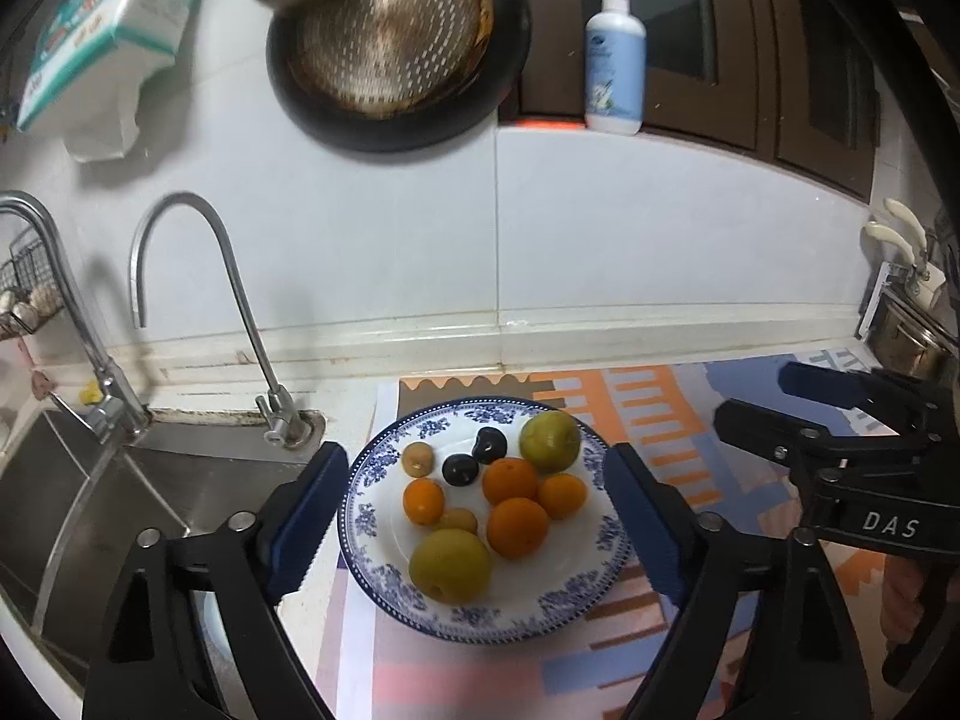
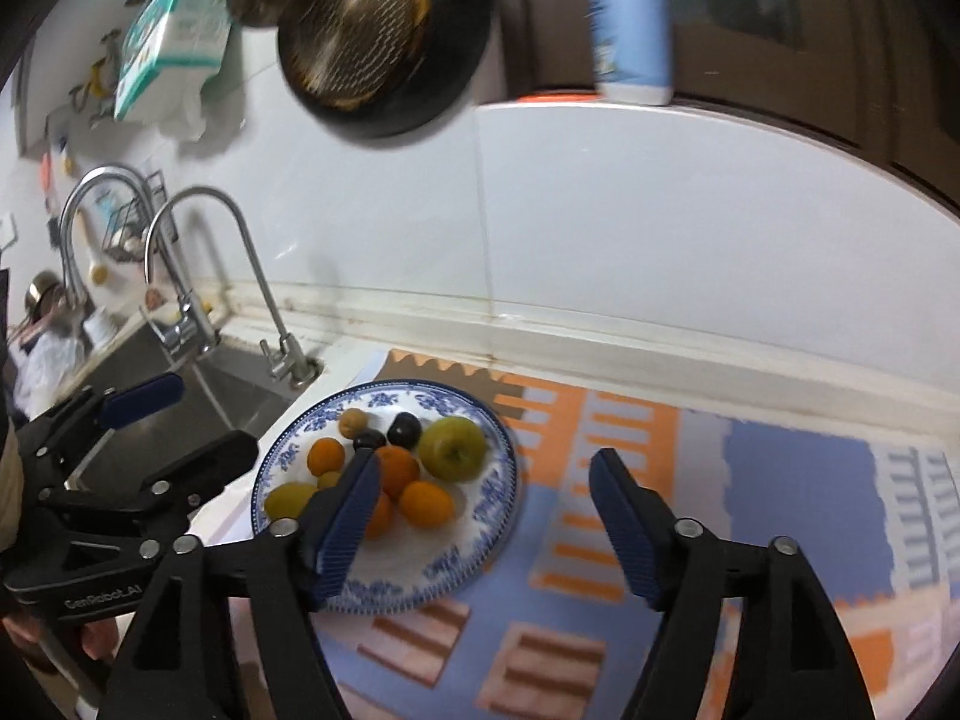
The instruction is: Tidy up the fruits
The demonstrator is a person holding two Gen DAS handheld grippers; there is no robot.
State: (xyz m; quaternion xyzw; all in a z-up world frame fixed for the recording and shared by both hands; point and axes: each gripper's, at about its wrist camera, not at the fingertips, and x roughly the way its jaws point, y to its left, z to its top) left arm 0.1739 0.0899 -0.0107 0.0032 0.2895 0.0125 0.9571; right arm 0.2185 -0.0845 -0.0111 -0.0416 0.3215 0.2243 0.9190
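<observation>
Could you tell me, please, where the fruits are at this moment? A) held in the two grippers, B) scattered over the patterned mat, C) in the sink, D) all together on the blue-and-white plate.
D: the oranges, green fruits and dark plums all lie on the blue-and-white plate, while the left gripper and right gripper hang open and hold nothing.

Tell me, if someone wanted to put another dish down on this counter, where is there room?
The patterned mat lies bare to the right of the blue-and-white plate, out to the wall, and in front of it. Left is tight: the plate nearly reaches the sink and the thin tap. The plate is crowded with fruit.
</observation>
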